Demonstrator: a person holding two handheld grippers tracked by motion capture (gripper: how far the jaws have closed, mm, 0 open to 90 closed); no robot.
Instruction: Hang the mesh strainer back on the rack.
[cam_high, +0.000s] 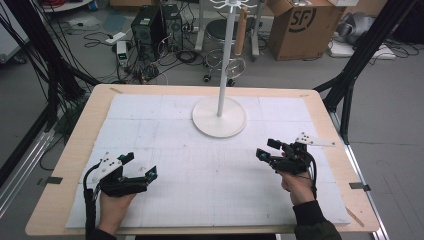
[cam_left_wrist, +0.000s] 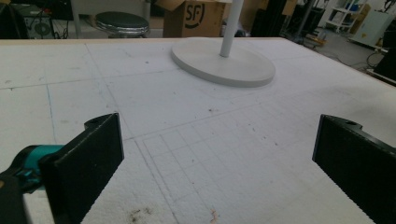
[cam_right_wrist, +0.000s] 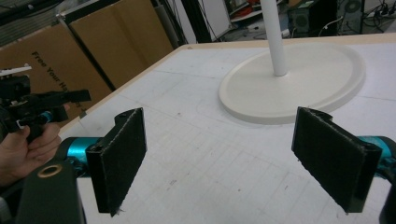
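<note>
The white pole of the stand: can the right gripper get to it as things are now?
Probably yes. The right gripper is open and the white mat between it and the white pole is bare; the round base is the one thing to pass over.

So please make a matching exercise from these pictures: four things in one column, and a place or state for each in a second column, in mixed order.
Things:
1. white round-based pole stand
2. left gripper
3. brown cardboard box
4. black round stool

Places or states:
A. on the floor, beyond the table's far right corner
B. open, near the table's front left
C. on the floor, beyond the table's far edge
D. upright on the white foam mat

Pairs: 1-D, 2-B, 3-A, 4-C
</note>
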